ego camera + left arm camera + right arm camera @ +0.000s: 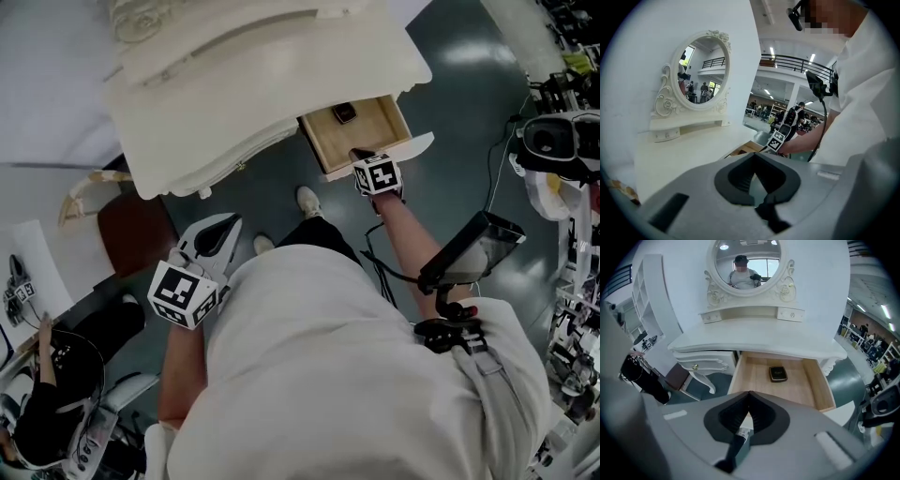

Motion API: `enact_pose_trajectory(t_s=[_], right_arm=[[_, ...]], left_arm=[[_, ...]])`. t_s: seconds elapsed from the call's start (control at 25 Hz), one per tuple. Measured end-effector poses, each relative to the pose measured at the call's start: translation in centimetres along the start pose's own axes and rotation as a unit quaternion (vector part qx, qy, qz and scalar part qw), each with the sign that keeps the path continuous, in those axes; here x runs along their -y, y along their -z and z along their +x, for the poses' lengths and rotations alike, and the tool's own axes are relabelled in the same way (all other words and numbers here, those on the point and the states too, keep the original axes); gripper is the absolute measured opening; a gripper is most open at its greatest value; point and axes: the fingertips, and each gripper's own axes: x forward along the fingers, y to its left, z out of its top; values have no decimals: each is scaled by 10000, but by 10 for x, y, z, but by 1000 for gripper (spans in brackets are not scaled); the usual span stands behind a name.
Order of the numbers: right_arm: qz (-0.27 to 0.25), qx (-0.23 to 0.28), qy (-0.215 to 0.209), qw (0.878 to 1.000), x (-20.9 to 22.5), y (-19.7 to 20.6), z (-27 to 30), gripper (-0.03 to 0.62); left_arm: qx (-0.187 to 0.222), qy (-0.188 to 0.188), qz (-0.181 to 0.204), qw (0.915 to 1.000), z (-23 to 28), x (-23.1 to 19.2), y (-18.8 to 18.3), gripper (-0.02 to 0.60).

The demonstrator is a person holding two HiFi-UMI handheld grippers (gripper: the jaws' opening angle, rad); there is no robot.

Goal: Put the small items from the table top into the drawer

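Drawer (752, 383) open — dark case (778, 374) inside, lettering illegible

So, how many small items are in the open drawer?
1: a dark square case near the back of the drawer, about midway across. The right gripper hides part of the drawer's front.

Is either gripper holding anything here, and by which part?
Nothing is held: the left gripper and right gripper are both shut, nothing between their jaws.
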Motion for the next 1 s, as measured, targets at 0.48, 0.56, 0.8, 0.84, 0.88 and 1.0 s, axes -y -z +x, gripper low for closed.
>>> enact_pose_trajectory(t_s=[0.48, 0.56, 0.8, 0.84, 0.88, 1.0], right_arm=[[-177, 542, -276, 9980, -107, 21, -76, 2], [-220, 616, -346, 9973, -123, 24, -87, 2], [-540, 818, -470, 9941, -168, 33, -114, 2], [-570, 857, -494, 9935, -176, 34, -118, 2], [-604, 890, -516, 9929, -183, 35, -121, 2], [-766, 956, -584, 9908, -198, 34, -128, 2]], left_arm=[[75, 117, 212, 9997, -60, 19, 36, 2], [96, 81, 179, 9998, -70, 22, 43, 2], [126, 26, 176, 9998, -98, 30, 67, 2], [131, 30, 188, 9997, -102, 33, 71, 2], [134, 35, 198, 9997, -106, 35, 74, 2], [137, 43, 220, 9997, -109, 36, 77, 2]])
